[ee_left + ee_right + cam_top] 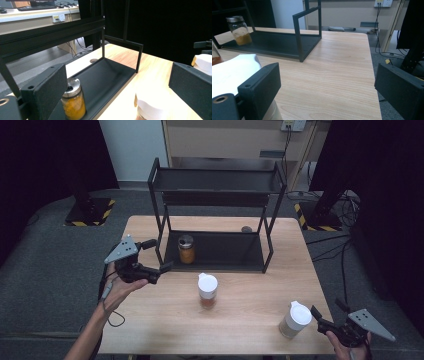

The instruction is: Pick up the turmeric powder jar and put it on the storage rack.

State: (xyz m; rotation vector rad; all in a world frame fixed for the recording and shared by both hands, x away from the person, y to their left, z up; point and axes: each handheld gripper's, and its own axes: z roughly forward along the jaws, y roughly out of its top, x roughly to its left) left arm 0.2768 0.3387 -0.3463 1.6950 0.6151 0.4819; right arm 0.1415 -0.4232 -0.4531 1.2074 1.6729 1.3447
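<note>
A black two-tier rack [215, 185] stands at the back of the wooden table [165, 320]. A metal-lidded jar of yellow powder [186, 249] [73, 101] [238, 30] sits at the left end of the rack's lower shelf. A white-lidded jar with reddish contents [207, 290] [150, 107] stands mid-table. Another white-lidded jar with pale contents [295, 320] [234, 72] stands front right. My left gripper [159, 255] [117, 95] is open at the rack's front left corner, holding nothing. My right gripper [328, 307] [327, 87] is open just right of the pale jar, apart from it.
A small dark round spot [246, 229] marks the table behind the rack's right end. A cabinet [225, 140] stands beyond the table, with cables [345, 200] on the floor at right. Bare tabletop [342, 65] stretches right of the rack.
</note>
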